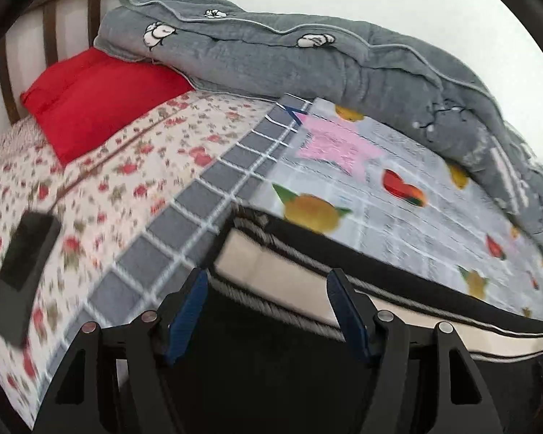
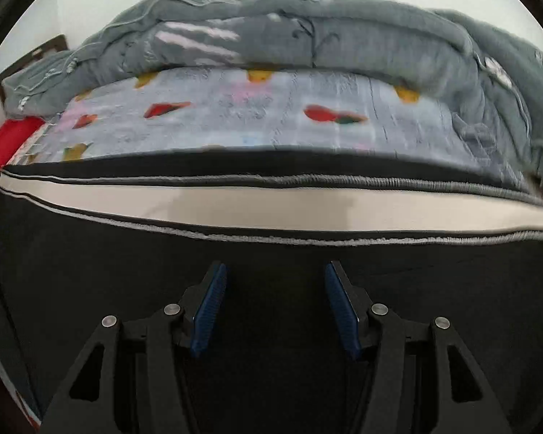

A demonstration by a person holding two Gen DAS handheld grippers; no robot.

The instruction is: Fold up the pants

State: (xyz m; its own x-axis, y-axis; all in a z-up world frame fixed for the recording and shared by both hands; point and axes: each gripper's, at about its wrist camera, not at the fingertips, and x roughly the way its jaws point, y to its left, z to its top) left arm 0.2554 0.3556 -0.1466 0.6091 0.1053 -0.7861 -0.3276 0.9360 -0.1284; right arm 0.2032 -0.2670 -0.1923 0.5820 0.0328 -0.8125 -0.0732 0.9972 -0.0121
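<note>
My left gripper (image 1: 268,307) and right gripper (image 2: 273,307) both gape empty above the black pants (image 2: 271,253), whose white side stripe (image 2: 271,209) runs crosswise along the bed's near edge, right nearer the middle; waistband, hems and outline blur out of view.

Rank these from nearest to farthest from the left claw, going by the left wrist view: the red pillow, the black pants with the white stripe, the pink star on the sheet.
1. black pants, right under the left claw, which is open.
2. pink star, ahead on the grey sheet, slightly right.
3. red pillow, far left by the headboard.
</note>
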